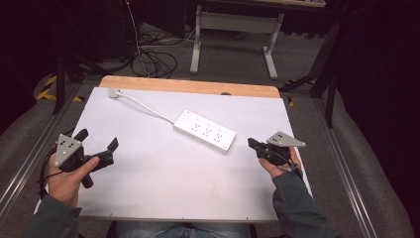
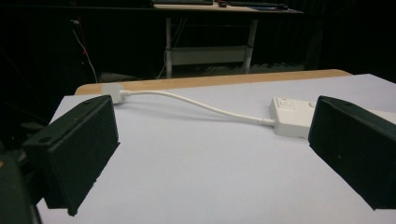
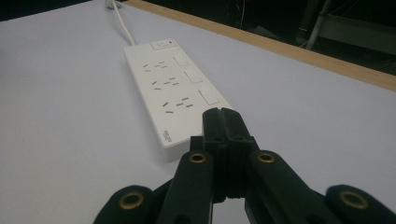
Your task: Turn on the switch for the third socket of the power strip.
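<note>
In the high view I see the white table (image 1: 163,188) taking the middle of the frame, with a wooden edge (image 1: 193,86) along its far side. On it, a little right of centre and slanting from upper left to lower right, lies the white power strip (image 1: 204,130); its three socket groups and its switch face up. Its white cable (image 1: 143,106) runs toward the upper left of the frame and ends in a plug (image 1: 114,92) near the table's far left corner. At the lower left I see the left gripper (image 1: 97,146), held by a hand above the table's left edge; its two black jaws stand wide apart with nothing between them, well away from the strip. In the left gripper view the strip's switch end (image 2: 289,116) shows at the right, just behind the right jaw. At the lower right of the high view the right gripper (image 1: 251,144) points toward the strip's near end, very near it; I cannot tell if it touches. In the right gripper view its jaws are pressed together on nothing, just before the strip's near end (image 3: 170,140).
</note>
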Motion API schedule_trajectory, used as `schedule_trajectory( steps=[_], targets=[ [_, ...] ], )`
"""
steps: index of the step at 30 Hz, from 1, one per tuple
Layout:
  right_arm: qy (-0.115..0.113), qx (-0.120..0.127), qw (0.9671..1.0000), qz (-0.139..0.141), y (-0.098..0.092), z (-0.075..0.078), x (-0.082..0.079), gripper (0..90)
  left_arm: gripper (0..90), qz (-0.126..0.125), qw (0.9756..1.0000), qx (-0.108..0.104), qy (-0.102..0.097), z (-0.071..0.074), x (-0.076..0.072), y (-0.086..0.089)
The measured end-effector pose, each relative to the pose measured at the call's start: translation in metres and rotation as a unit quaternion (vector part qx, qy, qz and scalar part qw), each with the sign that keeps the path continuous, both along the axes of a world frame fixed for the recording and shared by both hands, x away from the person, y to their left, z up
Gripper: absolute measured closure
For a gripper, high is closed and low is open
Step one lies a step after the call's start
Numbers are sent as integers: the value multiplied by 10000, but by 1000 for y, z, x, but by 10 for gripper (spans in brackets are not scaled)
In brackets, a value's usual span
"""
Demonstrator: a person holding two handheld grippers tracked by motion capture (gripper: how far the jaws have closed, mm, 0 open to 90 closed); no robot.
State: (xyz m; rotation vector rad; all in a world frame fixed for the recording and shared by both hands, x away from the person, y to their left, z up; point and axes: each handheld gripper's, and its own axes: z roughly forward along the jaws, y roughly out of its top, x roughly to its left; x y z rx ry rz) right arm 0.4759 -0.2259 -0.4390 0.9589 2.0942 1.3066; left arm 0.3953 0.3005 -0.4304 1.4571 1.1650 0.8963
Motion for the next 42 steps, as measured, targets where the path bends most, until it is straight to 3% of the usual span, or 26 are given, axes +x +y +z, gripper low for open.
schedule_trajectory(
  steps=[42],
  targets=[
    [-106,-241,9994,212,28,2,27,900,23,90,10000,24,21,-1,-9,7]
  ],
)
